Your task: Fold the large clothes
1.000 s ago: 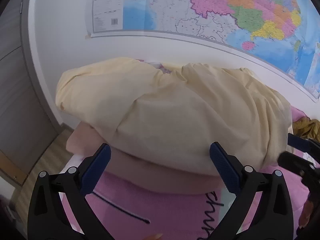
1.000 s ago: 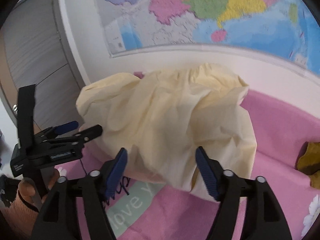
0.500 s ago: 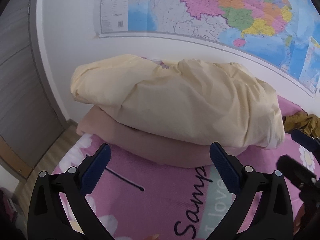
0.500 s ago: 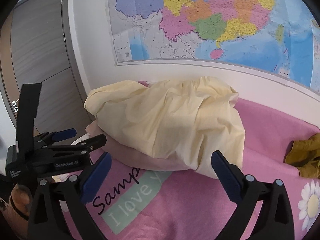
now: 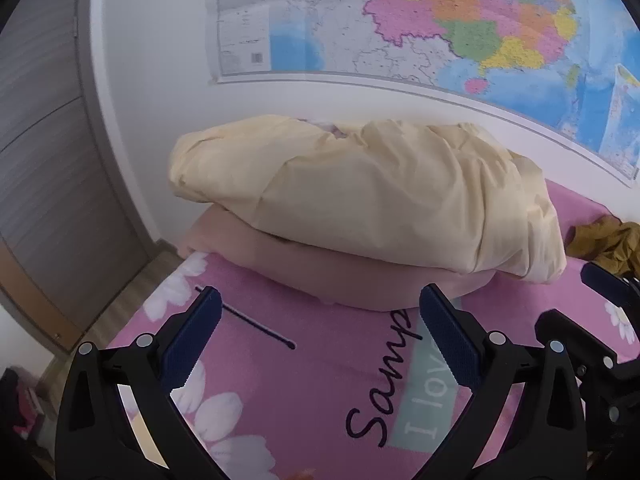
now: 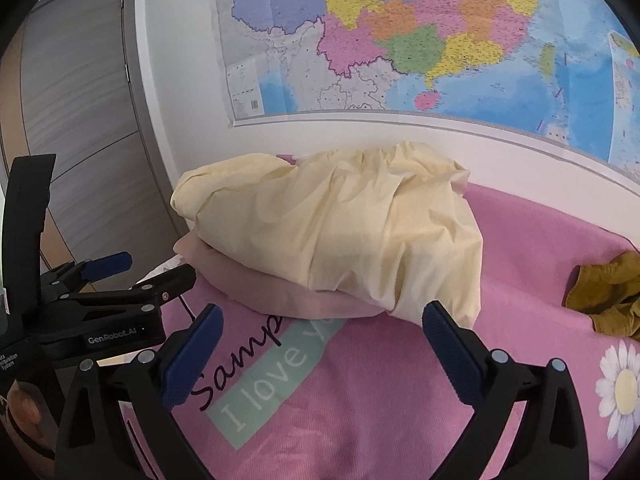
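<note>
Wall map (image 6: 400,40) above your pink printed bedspread (image 6: 380,400), cream folded garment (image 6: 340,232) stacked on a pale pink one (image 5: 340,276) near the wall, mustard cloth (image 6: 604,296) well apart, your left gripper (image 5: 320,336) and right gripper (image 6: 320,344) both spread wide, holding nothing.

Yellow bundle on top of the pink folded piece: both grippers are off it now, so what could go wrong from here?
1. The yellow bundle is bulging and loosely creased, overhanging the pink folded piece on its right end; it may slump or unfold.
2. The left hand-held gripper and right hand-held gripper are close side by side, both open; they could collide on the next reach.
3. The mustard garment lies crumpled near the edge of view, an awkward grasp.
</note>
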A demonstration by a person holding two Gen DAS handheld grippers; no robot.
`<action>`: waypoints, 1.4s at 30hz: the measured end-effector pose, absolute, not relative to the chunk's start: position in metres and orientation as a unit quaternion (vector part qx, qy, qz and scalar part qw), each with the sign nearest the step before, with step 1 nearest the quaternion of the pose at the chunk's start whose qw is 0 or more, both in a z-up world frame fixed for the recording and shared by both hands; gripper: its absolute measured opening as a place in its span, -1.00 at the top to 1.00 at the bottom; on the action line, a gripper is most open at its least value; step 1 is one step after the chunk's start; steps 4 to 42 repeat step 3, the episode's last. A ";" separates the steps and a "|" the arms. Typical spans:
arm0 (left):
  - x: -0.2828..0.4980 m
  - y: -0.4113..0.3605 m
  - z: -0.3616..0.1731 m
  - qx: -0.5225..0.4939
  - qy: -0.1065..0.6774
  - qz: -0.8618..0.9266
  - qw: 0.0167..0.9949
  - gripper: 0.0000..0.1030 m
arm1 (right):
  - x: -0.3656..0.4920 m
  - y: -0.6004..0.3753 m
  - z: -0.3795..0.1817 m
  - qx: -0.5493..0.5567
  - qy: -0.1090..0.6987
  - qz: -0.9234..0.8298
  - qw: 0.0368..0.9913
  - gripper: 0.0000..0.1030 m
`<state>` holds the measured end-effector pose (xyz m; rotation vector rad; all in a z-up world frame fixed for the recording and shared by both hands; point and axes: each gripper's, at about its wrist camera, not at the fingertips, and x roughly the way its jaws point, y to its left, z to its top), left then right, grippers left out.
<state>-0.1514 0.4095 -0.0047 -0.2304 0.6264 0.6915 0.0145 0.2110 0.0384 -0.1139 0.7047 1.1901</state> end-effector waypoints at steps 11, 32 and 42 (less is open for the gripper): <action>-0.156 0.405 -0.004 -0.116 0.298 0.322 0.891 -0.90 | 0.012 0.207 0.038 -0.053 0.325 0.547 0.770 -0.89; -0.156 0.405 -0.004 -0.116 0.298 0.322 0.891 -0.90 | 0.012 0.207 0.038 -0.053 0.325 0.547 0.770 -0.89; -0.156 0.405 -0.004 -0.116 0.298 0.322 0.891 -0.90 | 0.012 0.207 0.038 -0.053 0.325 0.547 0.770 -0.89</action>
